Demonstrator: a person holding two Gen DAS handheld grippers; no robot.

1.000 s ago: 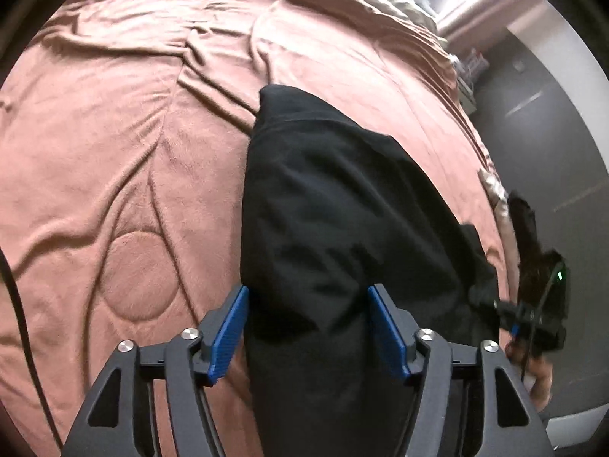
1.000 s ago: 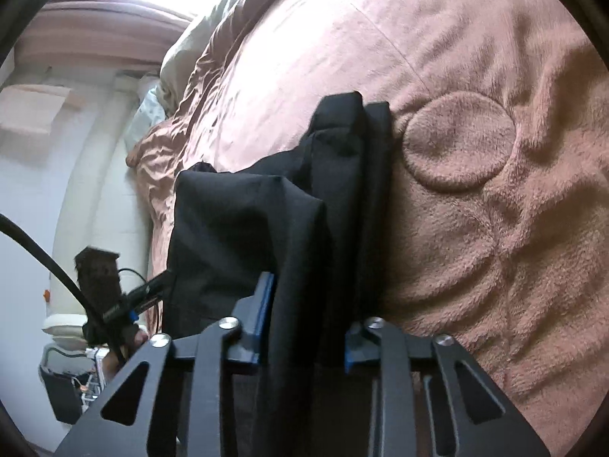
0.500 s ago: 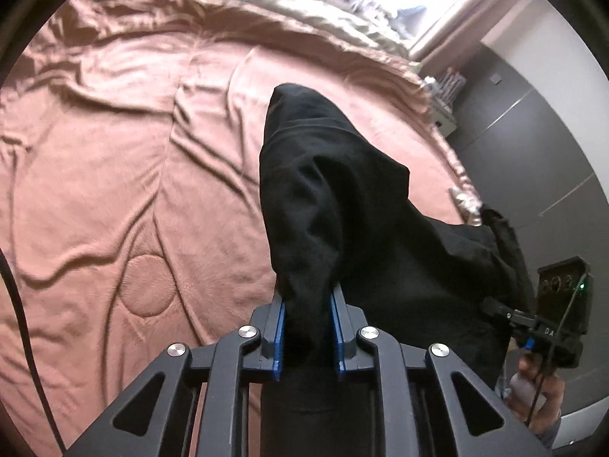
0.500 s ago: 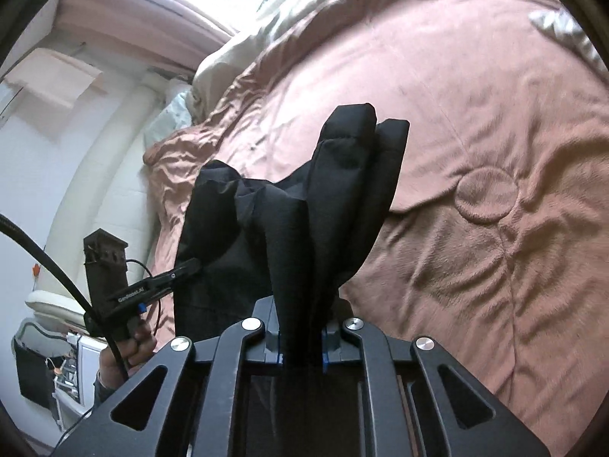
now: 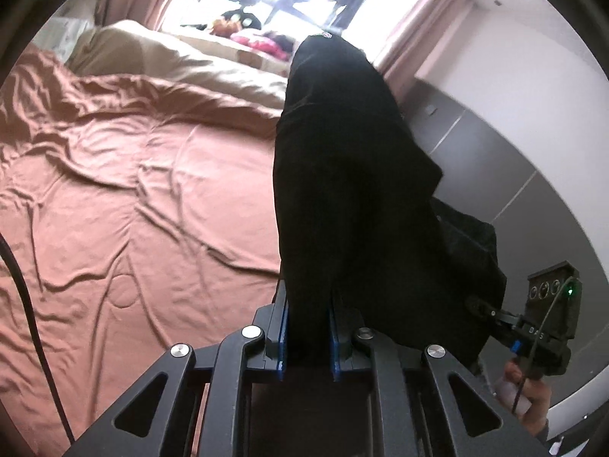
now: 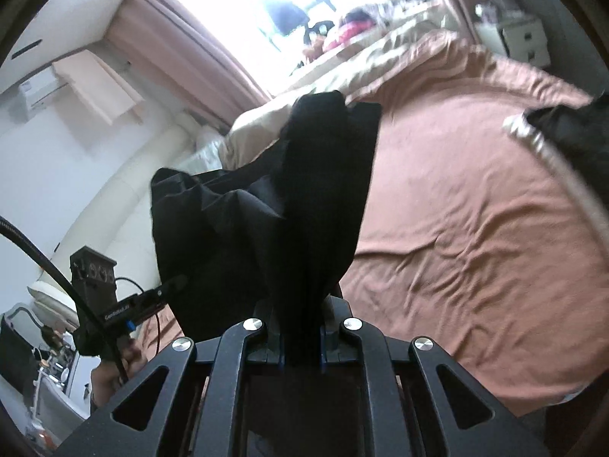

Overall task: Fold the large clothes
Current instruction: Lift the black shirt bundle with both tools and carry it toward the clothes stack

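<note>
Black garment point(image 5: 342, 190) lifted off bed point(image 5: 133, 190), clamped by left gripper point(image 5: 307, 337) and right gripper point(image 6: 300, 344); folding seemingly unfinished, laying-down remains.

Right tongs point(image 6: 300, 342): clamped on bunched black garment point(image 6: 289, 205), raised above brown bedspread point(image 6: 475, 209). Left tongs point(image 6: 171, 285): at garment's far edge.

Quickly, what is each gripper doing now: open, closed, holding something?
Left gripper: closed, holding the black garment.
Right gripper: closed, holding the same black garment.
</note>
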